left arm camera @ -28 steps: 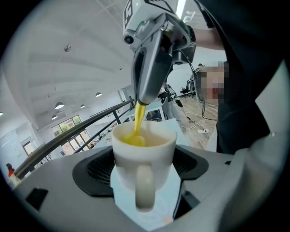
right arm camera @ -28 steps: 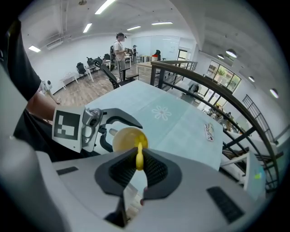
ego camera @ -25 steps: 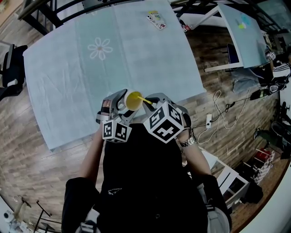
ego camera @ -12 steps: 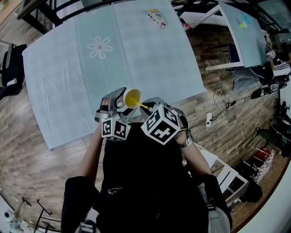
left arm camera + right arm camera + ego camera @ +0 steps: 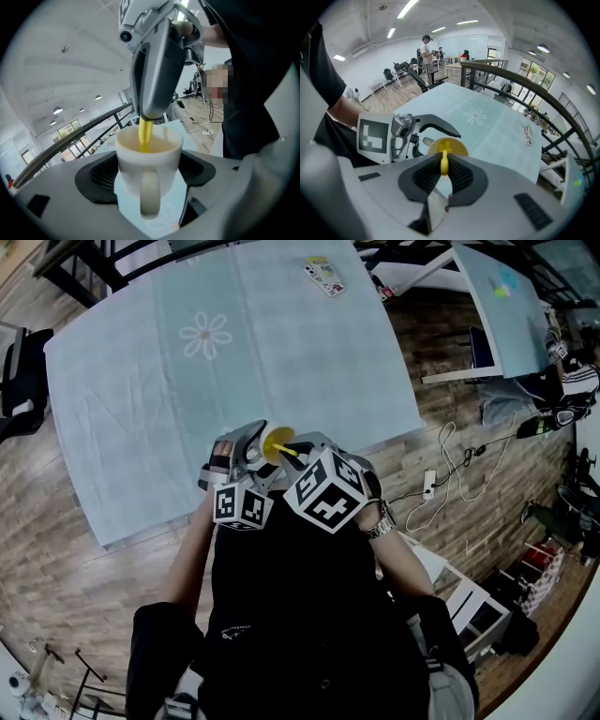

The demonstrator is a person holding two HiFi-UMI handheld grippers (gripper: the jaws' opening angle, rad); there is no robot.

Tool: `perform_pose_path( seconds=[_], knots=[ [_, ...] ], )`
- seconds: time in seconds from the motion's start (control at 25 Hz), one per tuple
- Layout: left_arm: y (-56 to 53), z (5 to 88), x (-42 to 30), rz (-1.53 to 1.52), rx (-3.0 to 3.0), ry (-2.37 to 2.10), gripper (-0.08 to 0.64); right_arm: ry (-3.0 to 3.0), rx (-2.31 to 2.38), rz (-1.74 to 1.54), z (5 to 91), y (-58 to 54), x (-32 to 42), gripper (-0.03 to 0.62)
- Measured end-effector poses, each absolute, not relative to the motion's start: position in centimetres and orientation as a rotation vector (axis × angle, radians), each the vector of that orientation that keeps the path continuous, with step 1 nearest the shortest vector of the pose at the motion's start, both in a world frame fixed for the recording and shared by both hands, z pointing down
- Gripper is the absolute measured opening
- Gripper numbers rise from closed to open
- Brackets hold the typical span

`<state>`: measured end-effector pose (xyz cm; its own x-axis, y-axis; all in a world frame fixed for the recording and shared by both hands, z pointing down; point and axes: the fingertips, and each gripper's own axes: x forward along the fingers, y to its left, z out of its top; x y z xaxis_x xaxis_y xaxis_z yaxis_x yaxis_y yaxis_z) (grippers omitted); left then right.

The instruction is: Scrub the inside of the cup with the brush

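Cup (image 5: 149,154): white mug, yellow inside, upright, open top, handle facing the left tool (image 5: 149,174), which clamps it.
Brush (image 5: 145,133): yellow stem, pinched by right tool (image 5: 442,174), end dipped inside cup.

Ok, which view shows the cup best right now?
The left gripper view: the white cup sits central, clamped in the left gripper, handle facing the camera, brush dipping inside. The right gripper view shows only its yellow inside past the brush handle; the head view, a small yellow opening.
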<state>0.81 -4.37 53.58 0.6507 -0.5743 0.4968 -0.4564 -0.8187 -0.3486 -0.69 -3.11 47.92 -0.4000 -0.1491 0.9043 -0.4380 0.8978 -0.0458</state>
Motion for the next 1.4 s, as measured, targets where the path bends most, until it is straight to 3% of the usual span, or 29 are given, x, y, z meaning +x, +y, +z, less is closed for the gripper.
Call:
perform_pose_path(
  seconds=[1.4],
  knots=[
    [-4.7, 55.5, -0.9, -0.89, -2.757, 0.906, 0.393, -1.91, 0.512, 0.324, 49.9, -4.6, -0.5, 0.038]
  ],
)
